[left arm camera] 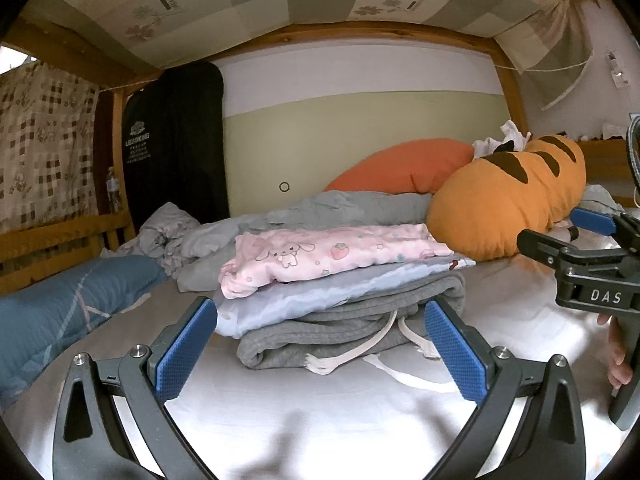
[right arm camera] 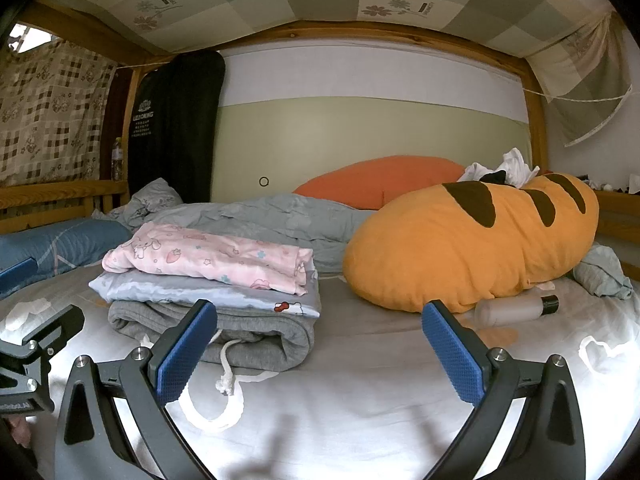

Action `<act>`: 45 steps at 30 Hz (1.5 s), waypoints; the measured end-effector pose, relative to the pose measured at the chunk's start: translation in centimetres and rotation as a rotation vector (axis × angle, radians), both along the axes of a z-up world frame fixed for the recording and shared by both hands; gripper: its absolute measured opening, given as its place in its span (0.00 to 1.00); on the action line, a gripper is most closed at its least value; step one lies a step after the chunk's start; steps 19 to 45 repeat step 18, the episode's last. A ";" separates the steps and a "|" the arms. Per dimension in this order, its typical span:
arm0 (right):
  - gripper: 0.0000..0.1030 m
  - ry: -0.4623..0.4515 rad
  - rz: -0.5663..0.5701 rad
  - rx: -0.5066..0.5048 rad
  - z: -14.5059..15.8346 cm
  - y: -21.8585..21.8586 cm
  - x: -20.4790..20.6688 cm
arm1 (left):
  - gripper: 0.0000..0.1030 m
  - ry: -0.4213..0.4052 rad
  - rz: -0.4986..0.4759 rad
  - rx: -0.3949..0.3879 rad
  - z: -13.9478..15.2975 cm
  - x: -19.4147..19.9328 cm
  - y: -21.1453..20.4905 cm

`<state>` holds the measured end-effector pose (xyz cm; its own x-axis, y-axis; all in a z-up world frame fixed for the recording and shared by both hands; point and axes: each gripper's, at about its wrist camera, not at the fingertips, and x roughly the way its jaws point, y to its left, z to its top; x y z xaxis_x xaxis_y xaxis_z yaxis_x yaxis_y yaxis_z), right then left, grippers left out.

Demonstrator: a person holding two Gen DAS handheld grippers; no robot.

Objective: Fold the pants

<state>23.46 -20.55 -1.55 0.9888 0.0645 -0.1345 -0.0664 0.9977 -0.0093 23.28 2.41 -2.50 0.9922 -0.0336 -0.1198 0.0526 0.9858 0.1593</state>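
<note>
Folded grey drawstring sweatpants (left arm camera: 352, 332) at bottom of clothes stack on white bed sheet (left arm camera: 320, 420), partly hidden under pale blue folded cloth (left arm camera: 304, 300), left gripper (left arm camera: 320, 344) low before stack, jaws wide, empty, right gripper (right arm camera: 320, 344) right of stack, jaws wide, empty.

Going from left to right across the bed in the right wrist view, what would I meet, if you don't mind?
Blue quilt → stack of folded clothes → orange bread-shaped pillow → clear bottle with a black cap.
</note>
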 end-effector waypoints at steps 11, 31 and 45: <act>1.00 0.000 0.000 0.000 0.0 0.0 0.0 | 1.00 0.019 0.007 -0.030 0.1 0.3 0.5; 1.00 0.000 0.001 0.000 0.0 0.0 0.0 | 1.00 0.032 0.014 -0.028 0.0 0.6 0.6; 1.00 0.000 0.001 0.000 0.0 0.0 0.0 | 1.00 0.032 0.014 -0.028 0.0 0.6 0.6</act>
